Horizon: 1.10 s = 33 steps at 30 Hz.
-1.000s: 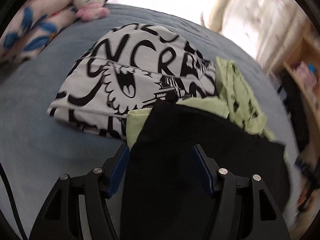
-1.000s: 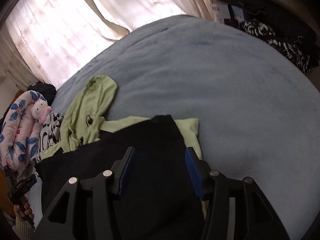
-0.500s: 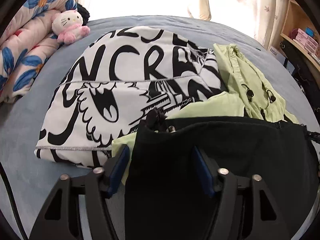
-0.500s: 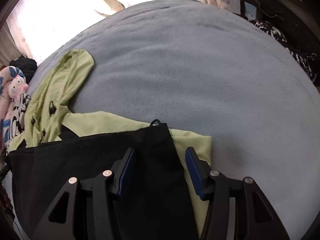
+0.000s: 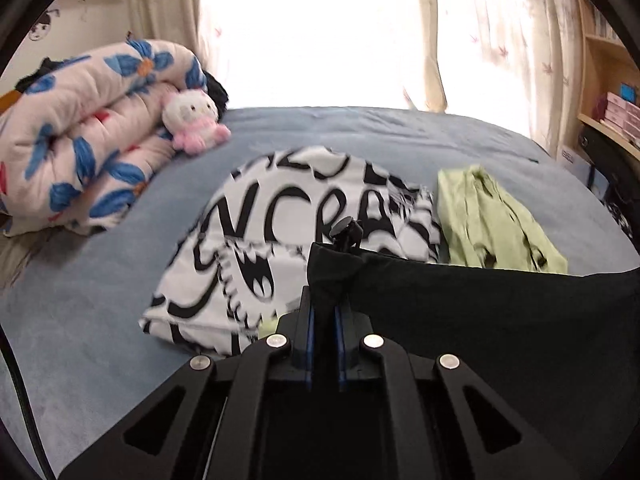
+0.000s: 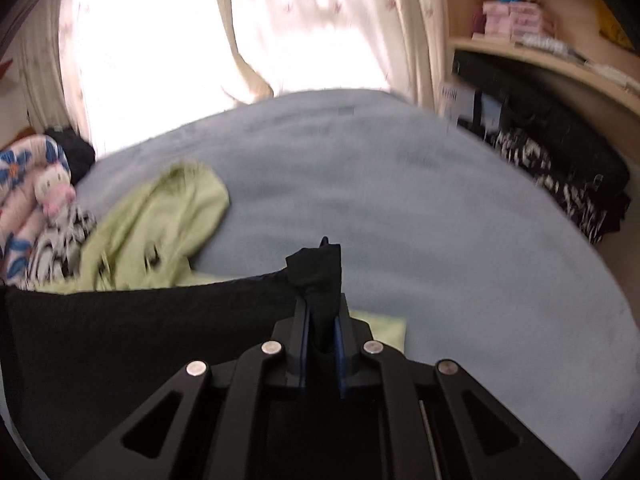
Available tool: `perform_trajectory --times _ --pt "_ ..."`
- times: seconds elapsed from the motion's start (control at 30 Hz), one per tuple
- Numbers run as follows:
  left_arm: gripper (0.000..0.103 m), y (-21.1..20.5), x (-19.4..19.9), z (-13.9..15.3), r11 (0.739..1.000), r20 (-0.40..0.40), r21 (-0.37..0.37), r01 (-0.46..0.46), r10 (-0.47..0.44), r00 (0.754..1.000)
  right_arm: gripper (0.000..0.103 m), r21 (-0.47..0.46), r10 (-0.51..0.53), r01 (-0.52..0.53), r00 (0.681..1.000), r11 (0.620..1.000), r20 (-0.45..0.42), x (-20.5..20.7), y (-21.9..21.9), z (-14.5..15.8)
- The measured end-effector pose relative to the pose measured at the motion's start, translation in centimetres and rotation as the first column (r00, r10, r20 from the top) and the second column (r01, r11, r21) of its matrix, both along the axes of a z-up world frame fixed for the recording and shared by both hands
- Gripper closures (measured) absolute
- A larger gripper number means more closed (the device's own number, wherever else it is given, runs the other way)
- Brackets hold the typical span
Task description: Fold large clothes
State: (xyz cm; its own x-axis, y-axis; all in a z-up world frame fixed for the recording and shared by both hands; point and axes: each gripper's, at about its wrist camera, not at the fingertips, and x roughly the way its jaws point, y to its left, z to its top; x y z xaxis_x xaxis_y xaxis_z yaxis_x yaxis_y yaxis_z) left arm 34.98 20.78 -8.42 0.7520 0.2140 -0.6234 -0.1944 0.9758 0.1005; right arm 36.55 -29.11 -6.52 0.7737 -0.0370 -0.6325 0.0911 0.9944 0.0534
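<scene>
The large black fabric garment (image 5: 500, 312) is pinched at two corners, its top edge stretched in a band across the lower middle of both views, above the bed. In the left wrist view one bunched corner, with a small black cord toggle (image 5: 347, 232) poking up, is clamped in the left gripper (image 5: 323, 312), whose jaws are closing on the cloth. In the right wrist view the other corner (image 6: 316, 276) is gripped in the right gripper (image 6: 320, 320); those jaws too are closing, with black fabric wedged between the blue pads.

Just behind the black edge a crumpled light green garment (image 5: 492, 220) is seen at centre right of the left view, partly covered by the black one. Beside it, at centre frame, a folded white garment with bold black lettering and cartoon print (image 5: 288, 240) is laid flat. All of it is carried on the grey-blue bed cover (image 6: 420, 200). At the upper left a rolled floral quilt with blue flowers (image 5: 88, 132) is seen, a white-and-pink plush toy (image 5: 192, 120) resting against it.
</scene>
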Motion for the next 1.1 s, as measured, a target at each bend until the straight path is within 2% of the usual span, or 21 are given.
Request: perform_trajectory --times 0.07,0.17,0.23,0.33,0.37,0.47,0.5,0.57,0.7,0.77,0.83,0.93,1.1 --pt "0.097 0.2 1.2 -0.3 0.999 -0.003 0.002 -0.034 0.034 0.999 0.094 -0.009 -0.005 0.005 1.0 1.0 0.01 1.3 0.4 0.4" --pt "0.097 0.7 3.3 -2.4 0.997 -0.036 0.012 -0.071 0.071 0.997 0.094 -0.02 -0.029 0.028 0.999 0.999 -0.03 4.1 0.9 -1.4" --pt "0.097 0.7 4.7 -4.8 0.996 -0.073 0.031 -0.088 0.09 0.993 0.094 -0.057 -0.052 0.047 0.994 0.997 -0.098 6.0 1.5 -4.0" --pt "0.092 0.5 5.8 -7.4 0.993 -0.103 0.06 -0.104 0.11 0.989 0.09 -0.11 -0.082 0.056 0.966 0.992 -0.247 7.9 2.1 -8.8" --pt "0.089 0.5 5.8 -7.7 0.992 -0.101 0.061 -0.108 0.114 0.988 0.086 -0.11 -0.088 0.063 0.964 0.992 -0.25 7.8 2.0 -9.1" --pt "0.076 1.0 5.5 -7.0 0.991 -0.095 0.052 -0.127 0.132 0.987 0.077 -0.092 -0.104 0.083 0.963 0.992 -0.249 7.1 1.4 -7.9" --pt "0.076 1.3 5.2 -6.3 0.991 -0.088 0.037 -0.13 0.132 0.987 0.076 -0.083 -0.103 0.086 0.965 0.993 -0.241 6.7 1.2 -7.1" --pt "0.074 2.0 4.2 -4.5 0.989 -0.057 0.011 -0.145 0.145 0.988 0.076 -0.057 -0.095 0.086 0.978 0.995 -0.185 5.1 1.0 -4.9" --pt "0.055 2.2 0.7 -0.1 0.981 0.02 -0.04 -0.188 0.189 0.982 0.074 -0.004 -0.041 0.041 0.995 0.999 -0.092 1.5 2.3 -0.1" --pt "0.054 1.1 -0.9 1.5 0.985 0.038 -0.07 -0.16 0.163 0.986 0.074 0.006 0.005 -0.005 0.997 1.0 -0.081 -0.2 4.2 1.4" --pt "0.053 -0.7 -2.3 2.6 0.99 0.021 -0.099 -0.102 0.105 0.994 0.074 0.037 0.07 -0.067 0.994 0.997 -0.088 -1.7 6.8 2.3" --pt "0.037 -3.8 -4.3 3.1 0.99 -0.034 -0.128 -0.065 0.061 0.998 0.074 0.086 0.156 -0.147 0.983 0.985 -0.099 -3.4 10.6 2.7" --pt "0.035 -8.0 -8.0 1.3 0.974 -0.043 -0.225 -0.001 -0.009 0.999 0.074 0.201 0.325 -0.298 0.938 0.933 -0.12 -6.9 17.5 0.8"
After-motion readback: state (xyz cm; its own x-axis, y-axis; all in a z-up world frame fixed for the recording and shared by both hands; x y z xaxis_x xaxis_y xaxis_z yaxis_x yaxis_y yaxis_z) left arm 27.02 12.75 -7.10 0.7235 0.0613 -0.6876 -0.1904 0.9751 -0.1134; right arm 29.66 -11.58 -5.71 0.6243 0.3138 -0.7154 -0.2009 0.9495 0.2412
